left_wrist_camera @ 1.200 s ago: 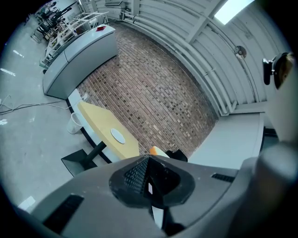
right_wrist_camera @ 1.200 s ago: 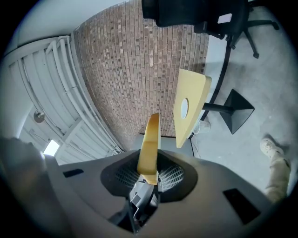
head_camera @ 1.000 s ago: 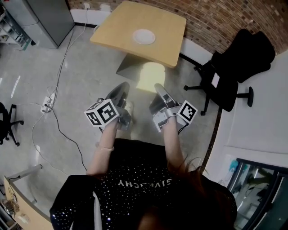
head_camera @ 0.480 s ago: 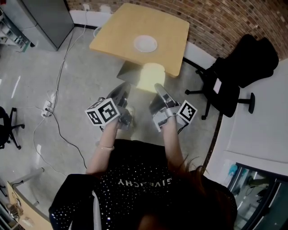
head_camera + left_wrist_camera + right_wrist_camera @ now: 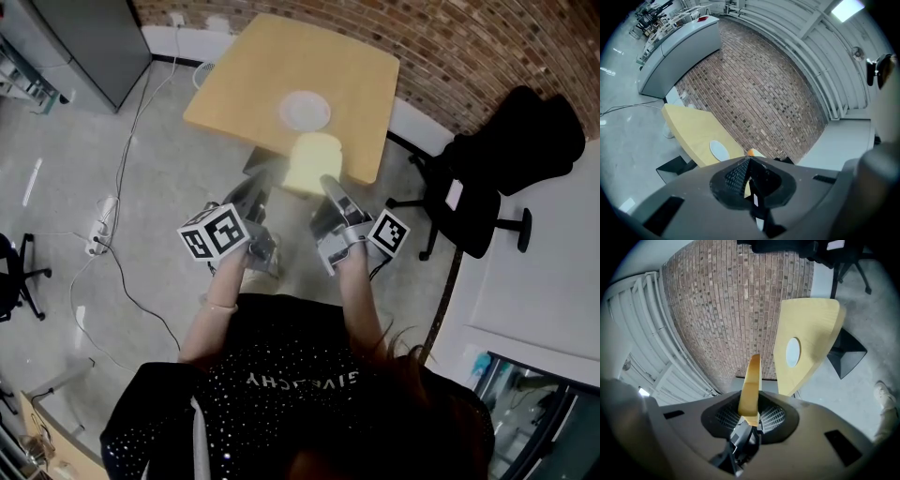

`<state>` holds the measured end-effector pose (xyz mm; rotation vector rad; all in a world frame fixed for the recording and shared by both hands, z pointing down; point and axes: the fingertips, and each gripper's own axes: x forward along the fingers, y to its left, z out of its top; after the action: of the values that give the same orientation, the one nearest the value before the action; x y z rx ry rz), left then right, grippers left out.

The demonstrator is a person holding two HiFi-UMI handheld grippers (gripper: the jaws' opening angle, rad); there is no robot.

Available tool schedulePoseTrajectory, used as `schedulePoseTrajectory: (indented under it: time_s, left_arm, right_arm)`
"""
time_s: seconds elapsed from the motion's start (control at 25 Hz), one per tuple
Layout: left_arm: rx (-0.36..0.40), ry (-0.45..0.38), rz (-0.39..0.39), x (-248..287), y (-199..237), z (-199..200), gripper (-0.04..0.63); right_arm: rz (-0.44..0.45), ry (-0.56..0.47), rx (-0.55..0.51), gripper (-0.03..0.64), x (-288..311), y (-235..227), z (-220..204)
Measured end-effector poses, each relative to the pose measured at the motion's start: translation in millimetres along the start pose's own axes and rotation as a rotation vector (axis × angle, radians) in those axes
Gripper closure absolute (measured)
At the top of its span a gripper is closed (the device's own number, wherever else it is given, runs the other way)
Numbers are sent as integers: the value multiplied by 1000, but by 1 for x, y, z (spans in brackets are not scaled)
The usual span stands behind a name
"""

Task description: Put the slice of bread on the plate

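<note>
The slice of bread [image 5: 312, 161] is up in the air at the near edge of the bench [image 5: 244, 75], short of the white plate [image 5: 304, 110] on the benchtop. The right claw [image 5: 329, 184] is clenched on it, edge-on between the pads. The left claw [image 5: 262, 181] is pinched nearly together on a pale sliver of the same slice. A black office chair [image 5: 487, 178] stands to the right.

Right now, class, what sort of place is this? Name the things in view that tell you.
Probably an office or lab room: a black swivel chair, a power strip on the bare floor, and a brick wall behind the wooden table.
</note>
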<state>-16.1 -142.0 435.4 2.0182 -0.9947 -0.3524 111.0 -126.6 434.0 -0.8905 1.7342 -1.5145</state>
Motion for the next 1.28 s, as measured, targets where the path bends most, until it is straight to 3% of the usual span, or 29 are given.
schedulePoseTrajectory:
  time_s: [0.84, 1.28]
  left_arm:
    - [-21, 54, -1, 100, 63, 65, 586]
    - [-48, 50, -4, 127, 74, 75, 586]
  right_arm:
    - [-16, 25, -38, 520, 116, -25, 57]
    - [-74, -51, -43, 520, 125, -35, 95]
